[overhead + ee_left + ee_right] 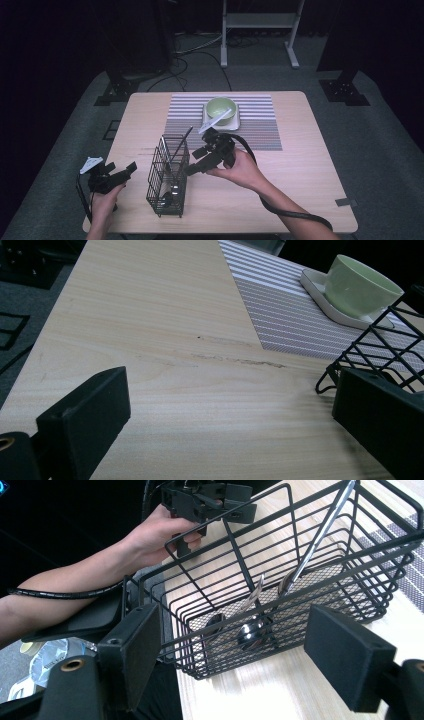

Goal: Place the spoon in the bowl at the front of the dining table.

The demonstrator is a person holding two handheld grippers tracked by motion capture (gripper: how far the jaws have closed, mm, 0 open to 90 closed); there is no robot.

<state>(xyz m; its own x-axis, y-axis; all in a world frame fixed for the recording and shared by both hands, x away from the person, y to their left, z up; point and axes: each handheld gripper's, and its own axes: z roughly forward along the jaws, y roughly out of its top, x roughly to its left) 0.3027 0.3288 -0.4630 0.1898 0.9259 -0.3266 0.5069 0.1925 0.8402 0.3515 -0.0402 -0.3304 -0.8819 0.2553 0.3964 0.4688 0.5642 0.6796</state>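
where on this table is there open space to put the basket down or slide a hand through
Bare wood runs along the table on its right side, between the striped mat and the right and near edges. A smaller bare patch lies left of the mat, beyond the left claw. It is crowded mid-table: the wire basket, the right claw beside it, and the green bowl on its white plate.

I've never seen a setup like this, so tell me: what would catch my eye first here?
Probably the black wire basket at the near part of the wooden table, with metal cutlery leaning inside it. On either side of it a person holds a hand-held gripper, the left and the right, both with jaws open. Farther back, a pale green bowl sits on a white plate on a striped mat.
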